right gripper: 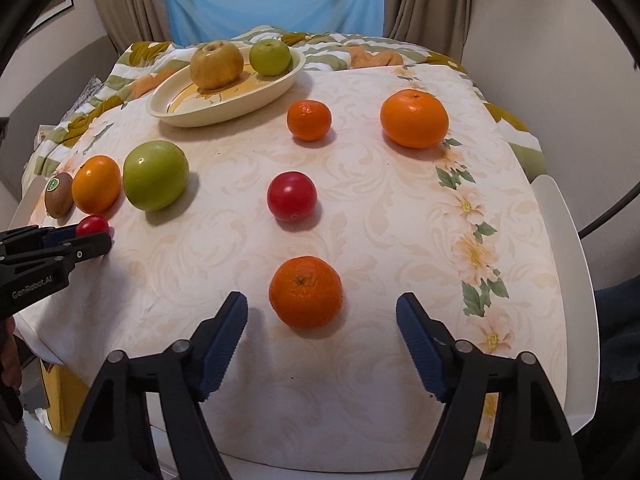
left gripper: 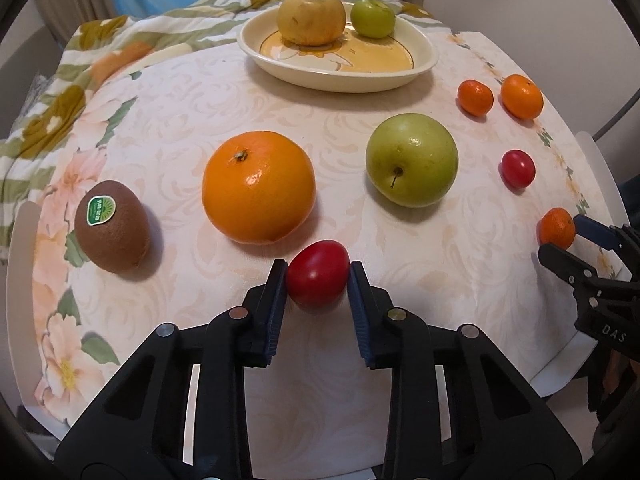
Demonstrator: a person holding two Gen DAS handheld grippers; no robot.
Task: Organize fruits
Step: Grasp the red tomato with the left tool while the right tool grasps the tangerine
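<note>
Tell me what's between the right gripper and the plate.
In the right wrist view, a mandarin, a red tomato and a smaller mandarin lie between the right gripper and the plate.

The left gripper point(left gripper: 318, 280) reached forward low over the table, its blue-padded fingers closed against both sides of a small red tomato point(left gripper: 317, 273). The right gripper point(right gripper: 322, 322) hovered with its jaws spread wide, gripping nothing.

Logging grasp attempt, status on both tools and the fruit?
Left tool shut on small red tomato, still on the tablecloth. Right tool open, straddling the near mandarin, no contact. Orange sits between tomato and dish.
</note>
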